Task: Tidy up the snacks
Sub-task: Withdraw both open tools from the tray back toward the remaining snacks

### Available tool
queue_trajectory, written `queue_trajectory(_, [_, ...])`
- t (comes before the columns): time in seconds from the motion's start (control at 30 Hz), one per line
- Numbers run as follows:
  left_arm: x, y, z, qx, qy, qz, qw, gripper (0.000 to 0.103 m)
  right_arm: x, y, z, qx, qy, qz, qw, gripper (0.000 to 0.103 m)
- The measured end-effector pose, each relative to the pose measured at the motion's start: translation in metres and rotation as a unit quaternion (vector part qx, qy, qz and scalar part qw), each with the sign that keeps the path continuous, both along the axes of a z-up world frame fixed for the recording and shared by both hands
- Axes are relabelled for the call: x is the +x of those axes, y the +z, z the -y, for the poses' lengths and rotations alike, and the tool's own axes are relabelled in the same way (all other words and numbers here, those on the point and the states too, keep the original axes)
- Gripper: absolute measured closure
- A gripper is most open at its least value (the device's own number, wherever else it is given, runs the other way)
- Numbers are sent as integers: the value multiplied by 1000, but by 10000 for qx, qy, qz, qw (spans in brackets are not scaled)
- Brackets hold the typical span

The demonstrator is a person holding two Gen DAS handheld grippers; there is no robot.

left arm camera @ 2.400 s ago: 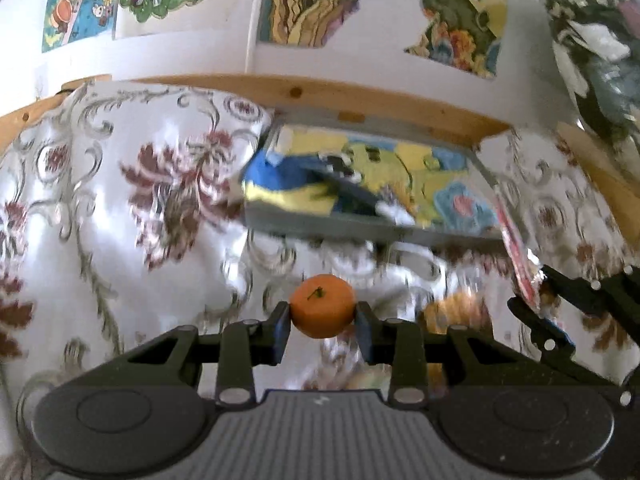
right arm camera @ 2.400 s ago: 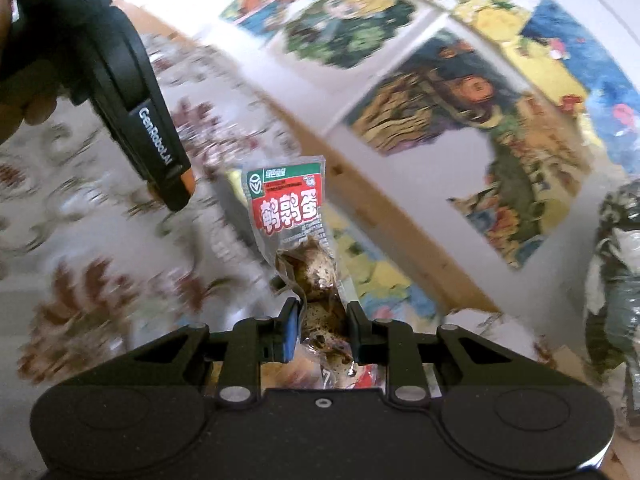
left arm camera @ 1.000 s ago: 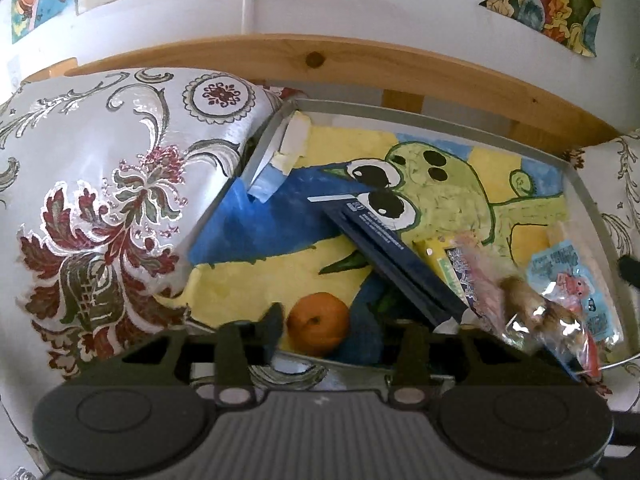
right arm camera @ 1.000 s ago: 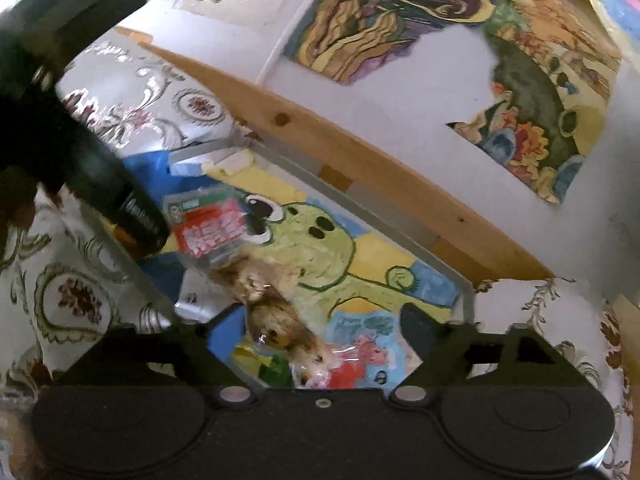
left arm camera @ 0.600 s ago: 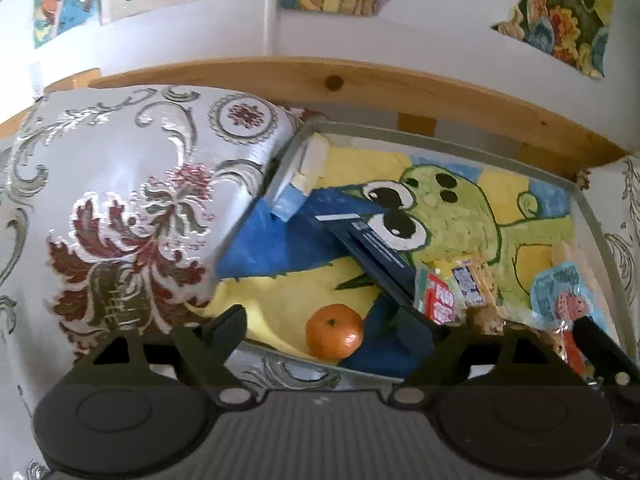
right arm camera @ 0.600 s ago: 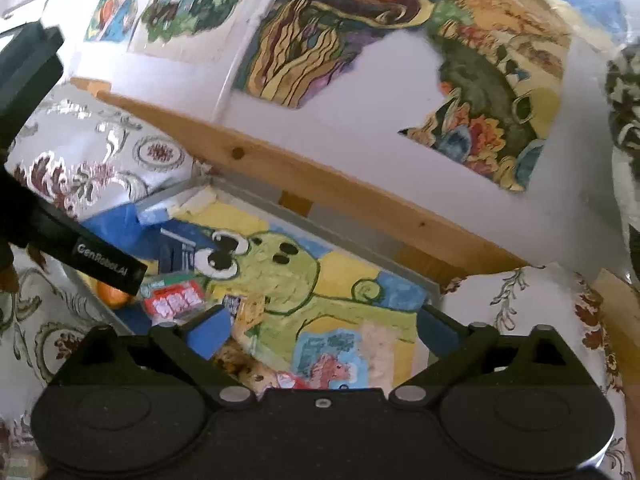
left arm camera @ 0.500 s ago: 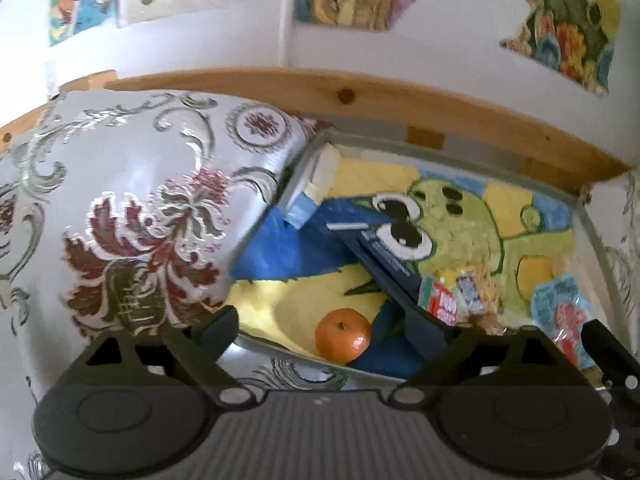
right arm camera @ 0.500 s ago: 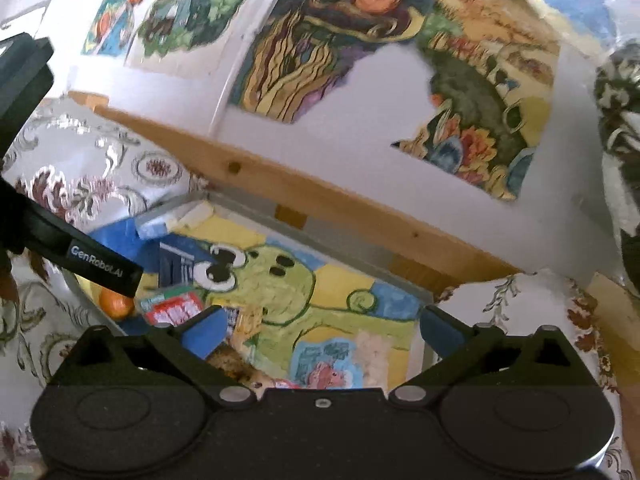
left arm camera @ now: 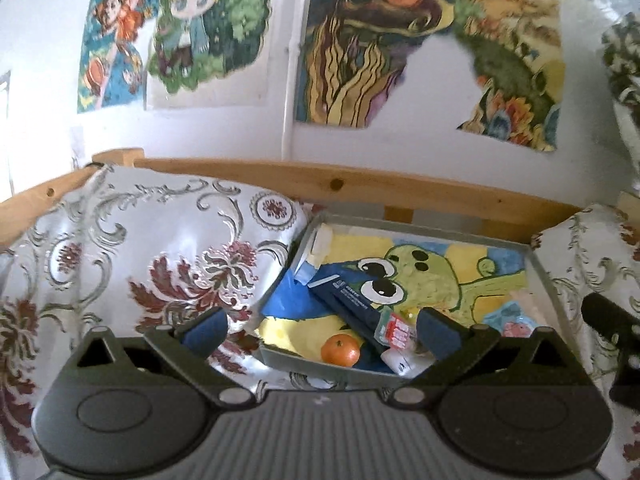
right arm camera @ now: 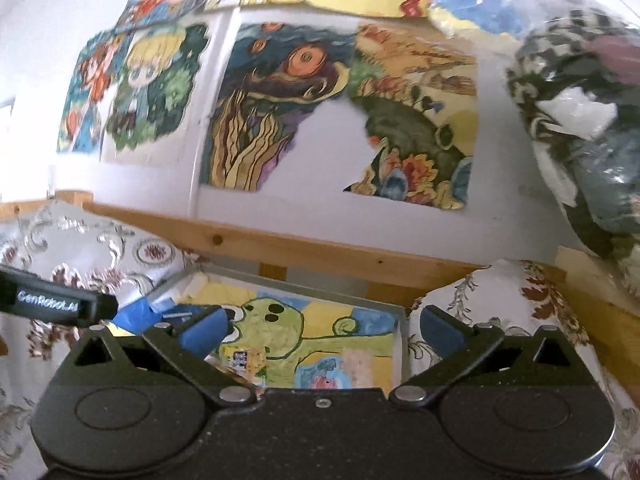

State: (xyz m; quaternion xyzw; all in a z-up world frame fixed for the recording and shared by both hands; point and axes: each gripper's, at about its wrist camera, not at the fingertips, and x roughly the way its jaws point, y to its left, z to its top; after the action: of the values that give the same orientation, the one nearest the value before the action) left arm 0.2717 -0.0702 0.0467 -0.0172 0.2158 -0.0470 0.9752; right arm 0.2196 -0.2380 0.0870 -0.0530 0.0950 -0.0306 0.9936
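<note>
A grey tray point(left arm camera: 542, 268) with a green frog drawing lies on the flowered cloth. In it rest an orange tangerine point(left arm camera: 340, 351), a dark blue box point(left arm camera: 347, 299), a red-labelled egg packet point(left arm camera: 397, 331) and a blue-and-pink packet point(left arm camera: 514, 325). My left gripper point(left arm camera: 320, 330) hangs open above the tray's near edge, holding nothing. My right gripper point(right arm camera: 322, 330) is open and empty over the same tray point(right arm camera: 403, 344), where the blue-and-pink packet point(right arm camera: 320, 376) and a yellow packet point(right arm camera: 244, 358) show. The left gripper's black body point(right arm camera: 56, 304) reaches in from the left edge of the right wrist view.
A wooden rail point(left arm camera: 340, 184) runs behind the tray, below a white wall with colourful drawings point(left arm camera: 372, 48). Flowered cloth point(left arm camera: 160, 256) covers the surface on both sides. A plastic-wrapped bundle point(right arm camera: 580, 128) hangs at the upper right.
Both grippers opened and let go: the tangerine and the egg packet now lie in the tray. Both grippers have since pulled back and up, away from it.
</note>
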Motion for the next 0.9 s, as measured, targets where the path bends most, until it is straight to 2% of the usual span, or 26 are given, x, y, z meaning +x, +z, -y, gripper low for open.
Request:
queue_trajectory(0.17, [-37,4,-8,-65,2,284,9996,1,-39,3,3,252,-60,228,9994,1])
queue_trajectory(0.4, [-85,2,-20,-268,-64,468,9985,0,-89,0,-6,302,-86,327,9990,1])
queue_trajectory(0.67, [-129,-11,-36,-355,-100,507,9980,0,-133,-11,-17,393,-161,155,9990,1])
queue_trajectory(0.9, [-159,-25,-49,-231,-111,469,9986,0,-159,-18,-23,486,-293,-92,9983,1])
